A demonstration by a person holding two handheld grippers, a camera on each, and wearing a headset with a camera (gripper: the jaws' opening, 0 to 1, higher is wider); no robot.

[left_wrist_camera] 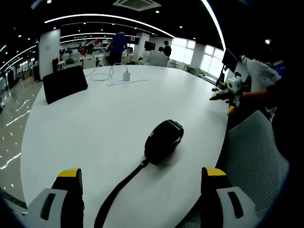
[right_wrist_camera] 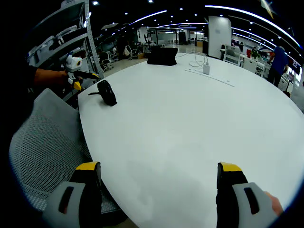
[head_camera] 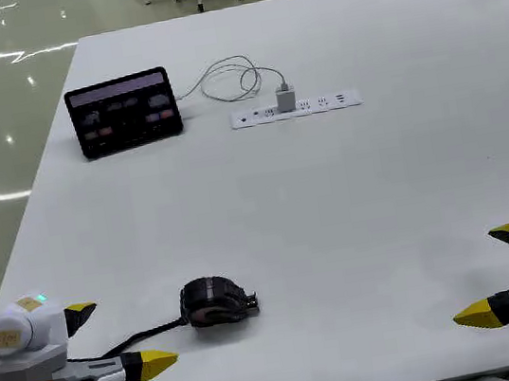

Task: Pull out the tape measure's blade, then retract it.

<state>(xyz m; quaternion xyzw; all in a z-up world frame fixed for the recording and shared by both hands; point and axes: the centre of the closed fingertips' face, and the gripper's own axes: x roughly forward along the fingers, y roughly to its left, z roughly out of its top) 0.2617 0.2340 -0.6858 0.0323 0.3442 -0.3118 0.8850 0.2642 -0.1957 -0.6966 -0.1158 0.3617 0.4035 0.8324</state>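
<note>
The white table (head_camera: 351,195) is recorded in the head view with the tape measure (head_camera: 215,301) lying on it at about 7 o'clock, near the front edge. The left gripper (head_camera: 130,334) is held just beside it at 8 o'clock, jaws spread apart and nothing between them. The right gripper (head_camera: 483,273) is held well apart at 4 o'clock, jaws likewise spread and empty. A black strap (head_camera: 133,342) is seen running from the tape measure toward the left gripper. In the left gripper view the tape measure (left_wrist_camera: 164,138) is shown ahead at 12 o'clock, untouched, with the strap (left_wrist_camera: 118,190) passing between that gripper's own yellow-tipped jaws. From the head view alone are noted a dark tablet (head_camera: 123,111) at 11 o'clock and a power strip (head_camera: 295,108) with a plugged charger (head_camera: 285,100) at 12 o'clock. A grey mesh chair (right_wrist_camera: 42,137), hidden from the head view, is recorded in the right gripper view, where the tape measure (right_wrist_camera: 106,91) lies at 10 o'clock.
</note>
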